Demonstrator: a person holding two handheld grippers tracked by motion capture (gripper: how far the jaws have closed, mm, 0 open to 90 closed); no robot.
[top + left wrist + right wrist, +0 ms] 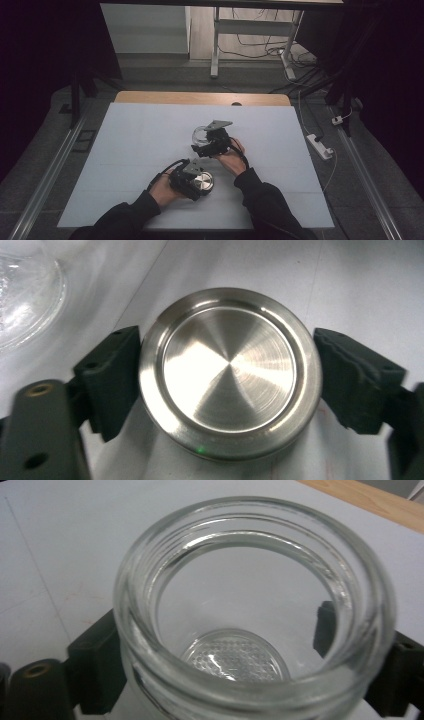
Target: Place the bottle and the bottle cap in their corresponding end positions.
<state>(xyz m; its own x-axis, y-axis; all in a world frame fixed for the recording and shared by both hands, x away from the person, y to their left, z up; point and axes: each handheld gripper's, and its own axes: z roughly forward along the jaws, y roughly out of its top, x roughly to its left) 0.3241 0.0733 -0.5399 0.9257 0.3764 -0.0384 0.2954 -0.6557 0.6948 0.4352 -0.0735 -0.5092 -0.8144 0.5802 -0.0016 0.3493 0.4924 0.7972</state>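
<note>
Left gripper (227,375) jaws pinching steel lid (230,372) between them; right gripper (240,645) jaws clamping open glass jar (250,605), both over bench (140,135).

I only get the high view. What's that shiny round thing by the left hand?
Observer: A steel lid; the left gripper has a jaw pressed on each side of it.
Operator: And the see-through thing?
Observer: A glass jar with an open, threaded mouth, clamped by the right gripper.
Operator: Anything inside it?
Observer: No, you can see straight down to its dimpled bottom.
</note>
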